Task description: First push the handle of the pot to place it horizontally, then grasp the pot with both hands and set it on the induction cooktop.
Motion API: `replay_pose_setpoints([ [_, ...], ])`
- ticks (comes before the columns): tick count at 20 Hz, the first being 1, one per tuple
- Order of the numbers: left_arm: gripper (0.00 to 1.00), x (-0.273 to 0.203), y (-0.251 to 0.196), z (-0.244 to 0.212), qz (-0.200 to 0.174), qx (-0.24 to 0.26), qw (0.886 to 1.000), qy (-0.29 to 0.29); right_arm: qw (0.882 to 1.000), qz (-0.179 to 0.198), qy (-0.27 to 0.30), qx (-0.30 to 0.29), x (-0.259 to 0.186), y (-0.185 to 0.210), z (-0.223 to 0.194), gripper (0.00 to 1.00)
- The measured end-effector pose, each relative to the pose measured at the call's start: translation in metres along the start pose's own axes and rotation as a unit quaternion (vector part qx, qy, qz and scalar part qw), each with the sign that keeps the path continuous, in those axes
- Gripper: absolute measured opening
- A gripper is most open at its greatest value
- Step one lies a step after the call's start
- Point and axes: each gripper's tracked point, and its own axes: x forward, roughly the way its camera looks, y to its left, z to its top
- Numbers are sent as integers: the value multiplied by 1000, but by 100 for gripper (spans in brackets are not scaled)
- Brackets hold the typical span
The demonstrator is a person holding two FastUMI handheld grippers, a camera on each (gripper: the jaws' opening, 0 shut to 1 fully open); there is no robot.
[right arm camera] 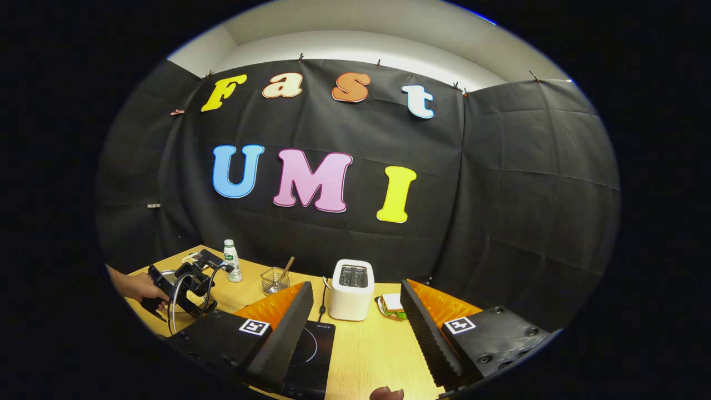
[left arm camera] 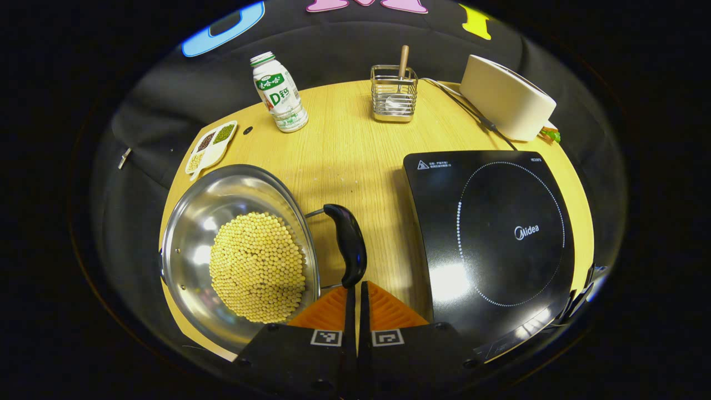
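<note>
On the wooden table (left arm camera: 355, 150) sits a steel pot (left arm camera: 191, 222), shallow and shiny, at the near left corner. It holds a heap of small pale yellow beans (left arm camera: 256, 266) piled toward its right side. The pot's black handle (left arm camera: 350, 244) sticks out on the right on a wire bracket and points down toward the near edge of the table, alongside the pot wall rather than straight out sideways. To the right of the pot lies the black induction cooktop (left arm camera: 500, 233), bare on top, well apart from the pot.

Behind the pot there is a small white divided dish (left arm camera: 211, 147) with dark, green and pale grains in its sections. A white drink bottle (left arm camera: 279, 91) with a green label stands upright farther back. A wire basket (left arm camera: 394, 100) holds a wooden-handled utensil (left arm camera: 403, 62) standing on end. A white toaster (left arm camera: 505, 103) sits at the far right, and in the right gripper view a sandwich (right arm camera: 393, 304) lies just beside it.

The left gripper (left arm camera: 355, 291) has its jaws pressed together, with nothing between them, and their tips sit right at the lower end of the handle; I cannot tell if they touch it. The right gripper (right arm camera: 355, 311) hangs higher above the table with its jaws spread wide, holding nothing.
</note>
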Motion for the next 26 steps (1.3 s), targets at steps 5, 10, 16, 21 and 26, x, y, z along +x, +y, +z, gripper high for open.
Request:
replay_pose_setpoints([
  [5,19,-44,-15,-4,-31,-43,997,-64,999,44,-4,11,10,17,-2,98],
  [10,98,-115,19,-9,4,-48,987,-153,995,92,-2,40,32,63,-8,98],
  [16,97,-155,105,-18,23,-49,976,-213,989,134,44,45,30,154,-23,98],
  [21,97,-141,193,-26,41,-39,976,-212,978,159,121,64,30,246,-50,98],
  [26,97,-111,271,-28,60,-37,976,-208,974,149,155,64,62,310,-78,98],
])
